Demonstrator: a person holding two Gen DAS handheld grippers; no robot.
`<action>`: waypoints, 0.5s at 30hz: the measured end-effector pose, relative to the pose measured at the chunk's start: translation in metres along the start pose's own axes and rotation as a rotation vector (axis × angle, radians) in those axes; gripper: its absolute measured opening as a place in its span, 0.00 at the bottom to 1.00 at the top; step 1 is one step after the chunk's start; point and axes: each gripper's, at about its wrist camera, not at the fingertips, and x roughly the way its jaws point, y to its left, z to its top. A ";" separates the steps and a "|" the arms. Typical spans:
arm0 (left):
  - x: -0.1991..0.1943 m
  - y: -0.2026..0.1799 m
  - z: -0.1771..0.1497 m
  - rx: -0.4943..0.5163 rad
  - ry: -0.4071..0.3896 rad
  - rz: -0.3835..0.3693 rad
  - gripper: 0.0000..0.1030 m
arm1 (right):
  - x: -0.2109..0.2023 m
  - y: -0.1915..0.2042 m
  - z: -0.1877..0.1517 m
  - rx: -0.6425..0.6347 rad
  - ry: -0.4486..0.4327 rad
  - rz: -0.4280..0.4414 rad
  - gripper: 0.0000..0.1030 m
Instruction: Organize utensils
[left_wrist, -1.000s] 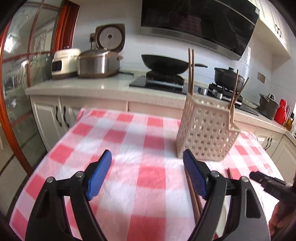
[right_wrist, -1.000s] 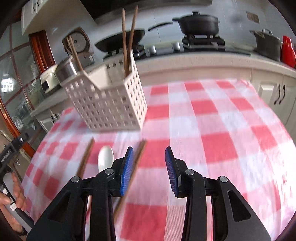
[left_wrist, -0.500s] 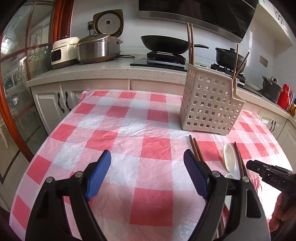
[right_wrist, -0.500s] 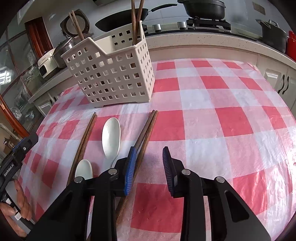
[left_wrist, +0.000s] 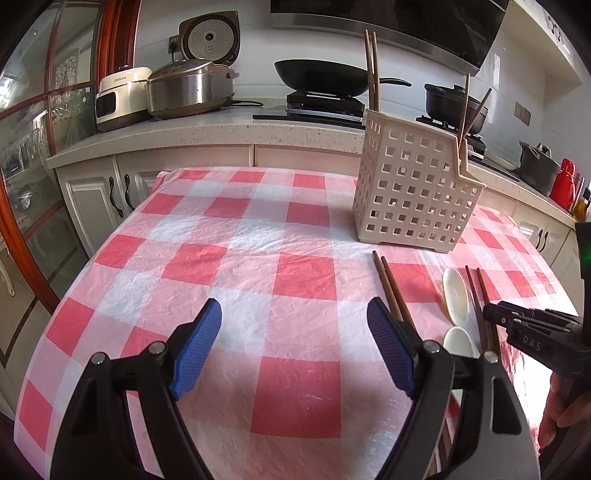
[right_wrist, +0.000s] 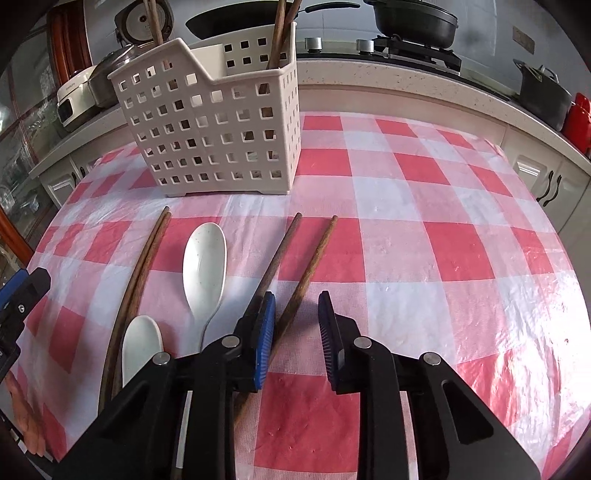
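the tablecloth (right_wrist: 424, 236) under the right gripper (right_wrist: 295, 321) is checked red, pink and white. ahead of that gripper to its left, the basket (right_wrist: 221, 125) is cream with a grid of square holes. just ahead of it the chopsticks (right_wrist: 314, 258) are dark brown, and the two spoons (right_wrist: 205, 266) to its left are white. both grippers are black with ribbed blue pads (left_wrist: 197, 347). beyond the left gripper (left_wrist: 295, 343), the wok (left_wrist: 321, 75) is black and a bottle (left_wrist: 563, 182) red.

A utensil basket (right_wrist: 218, 125) stands on the checked tablecloth (right_wrist: 424, 236), with chopsticks upright in it. In front of it lie, from left to right, a chopstick pair (right_wrist: 142, 273), two spoons (right_wrist: 205, 266) and two splayed chopsticks (right_wrist: 295, 266).
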 end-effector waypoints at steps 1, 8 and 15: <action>0.000 -0.001 -0.001 0.003 0.001 -0.002 0.76 | 0.002 0.001 0.002 -0.003 0.001 -0.003 0.23; 0.004 -0.004 -0.001 0.011 0.022 -0.015 0.76 | 0.004 0.004 0.002 -0.042 -0.011 -0.032 0.13; 0.018 -0.020 0.005 0.037 0.078 -0.068 0.70 | -0.006 -0.011 -0.009 -0.026 -0.009 0.002 0.06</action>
